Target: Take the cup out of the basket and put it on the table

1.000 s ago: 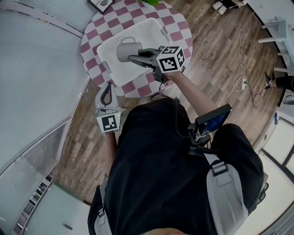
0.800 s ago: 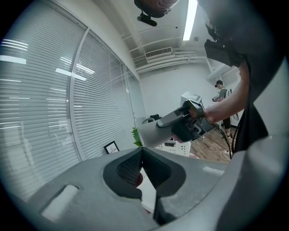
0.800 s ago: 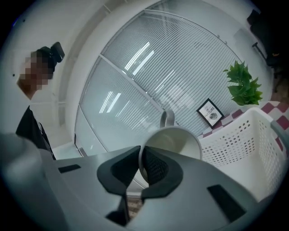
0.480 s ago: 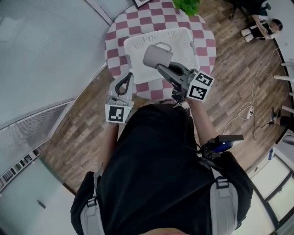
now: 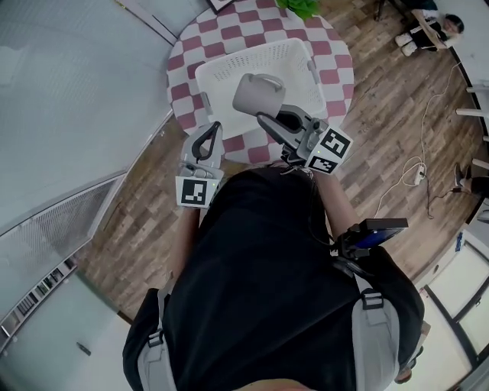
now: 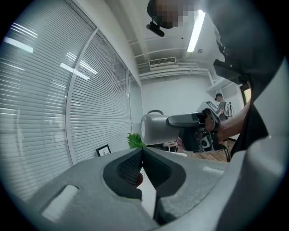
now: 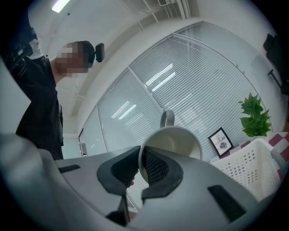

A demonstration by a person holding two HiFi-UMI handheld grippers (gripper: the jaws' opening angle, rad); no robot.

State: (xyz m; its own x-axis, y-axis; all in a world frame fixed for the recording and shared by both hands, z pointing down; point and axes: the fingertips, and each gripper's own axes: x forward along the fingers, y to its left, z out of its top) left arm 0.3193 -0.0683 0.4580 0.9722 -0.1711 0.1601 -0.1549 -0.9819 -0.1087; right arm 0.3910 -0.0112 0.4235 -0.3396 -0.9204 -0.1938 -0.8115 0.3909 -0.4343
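Checkered table (image 5: 336,72), head view: grey cup (image 5: 256,93) hangs above white basket (image 5: 221,84).
Left gripper view: left gripper (image 6: 142,164) closed, empty.
Right gripper view: right gripper (image 7: 142,167) pinches cup's rim wall. Probably stiff, slick, breakable ceramic; rim pinch suits.

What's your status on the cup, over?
Right gripper shut on cup rim, cup in the air over basket. Left gripper shut, empty, by table edge. Cup not yet on table; plant at far edge, out of the way.
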